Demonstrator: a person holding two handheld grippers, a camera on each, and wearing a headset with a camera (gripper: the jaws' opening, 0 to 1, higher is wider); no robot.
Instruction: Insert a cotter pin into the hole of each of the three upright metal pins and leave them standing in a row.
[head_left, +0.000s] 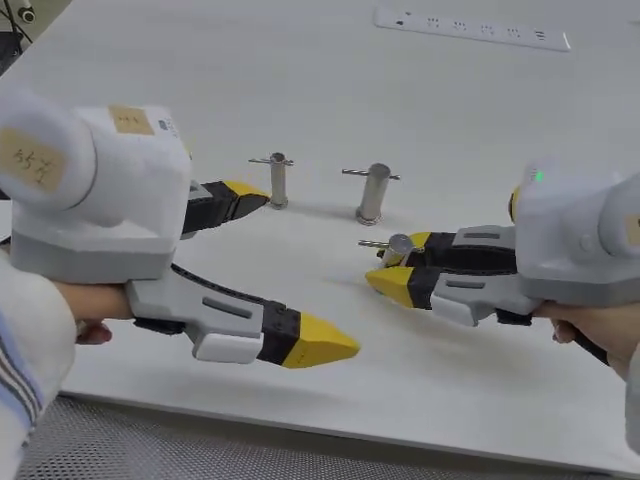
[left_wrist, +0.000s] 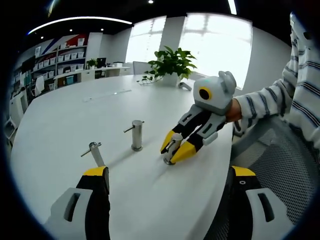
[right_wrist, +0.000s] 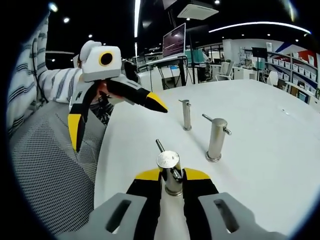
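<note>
In the head view we see the left gripper (head_left: 285, 270) over the white counter (head_left: 450, 380), its jaws spread wide with nothing between them. The right gripper (head_left: 395, 262) has its jaws closed on the held pin (head_left: 400, 243), an upright metal pin with a cotter pin (head_left: 372, 243) through its top. Just ahead of the right gripper's tips stands the second pin (head_left: 373, 193). The third pin (head_left: 278, 180) stands just beside the tip of one left gripper jaw. Each of these two has a thin cross pin through it near the top.

In the left gripper view, our own two jaws rise far apart. The third pin is just beyond one jaw tip, and the second pin stands farther ahead. The right gripper comes in from the right with the held pin clamped at its tips, resting on the counter.

In the right gripper view, our jaws pinch the held pin close in front, and its cotter pin points forward. The second pin stands ahead to one side. The third pin is farther off, near a jaw tip of the wide-open left gripper.
</note>
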